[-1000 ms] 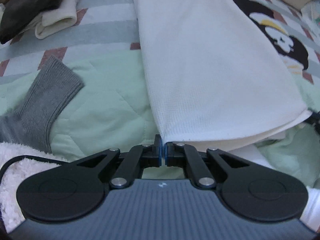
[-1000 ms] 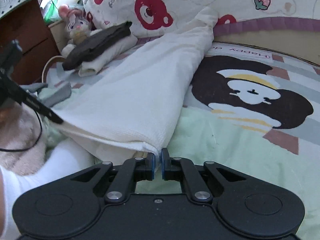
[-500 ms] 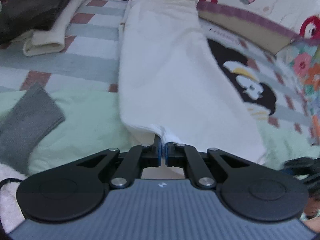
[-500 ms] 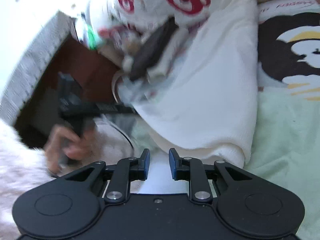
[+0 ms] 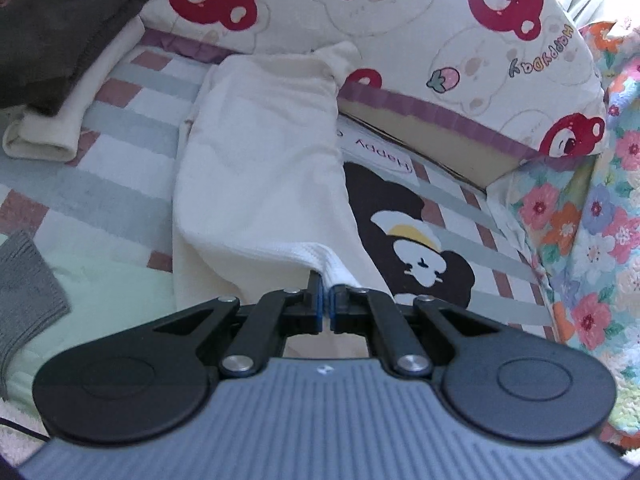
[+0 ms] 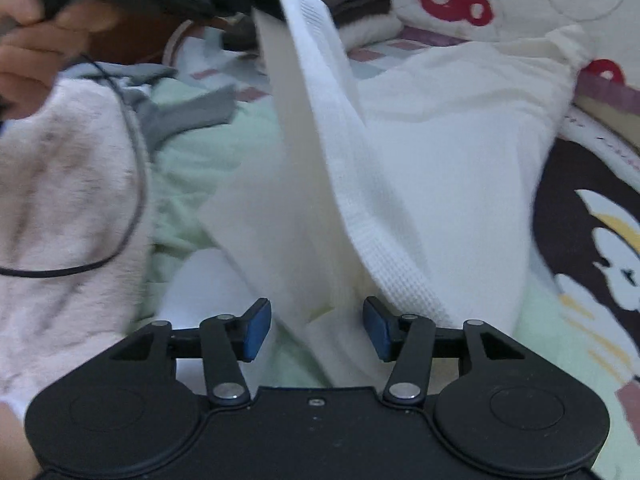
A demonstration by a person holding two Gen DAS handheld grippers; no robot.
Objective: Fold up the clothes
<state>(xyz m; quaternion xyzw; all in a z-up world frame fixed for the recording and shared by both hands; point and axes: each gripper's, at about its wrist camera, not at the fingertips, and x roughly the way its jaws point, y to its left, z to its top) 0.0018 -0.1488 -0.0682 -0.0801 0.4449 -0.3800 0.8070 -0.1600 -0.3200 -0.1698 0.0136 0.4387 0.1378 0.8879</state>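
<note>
We see the left gripper (image 5: 327, 300) clamped on a corner of the white garment (image 5: 260, 152), which stretches toward the frame's top. The right gripper (image 6: 316, 328) has just been opening; its jaws are spread, with the garment's hem hanging just above them, unpinched.

The left wrist view looked forward and downward along its own left gripper (image 5: 327, 294), close over the bed (image 5: 120, 184), facing the bear-print pillow (image 5: 400, 20) at the head. The right wrist view sat low behind the right gripper (image 6: 316, 326), very near the white garment (image 6: 440, 152), facing leftward across the bed. Both views shared that garment, the folded dark stack (image 5: 52, 40), the pillow and the cartoon print (image 5: 416, 248); the right view also caught the left gripper overhead
</note>
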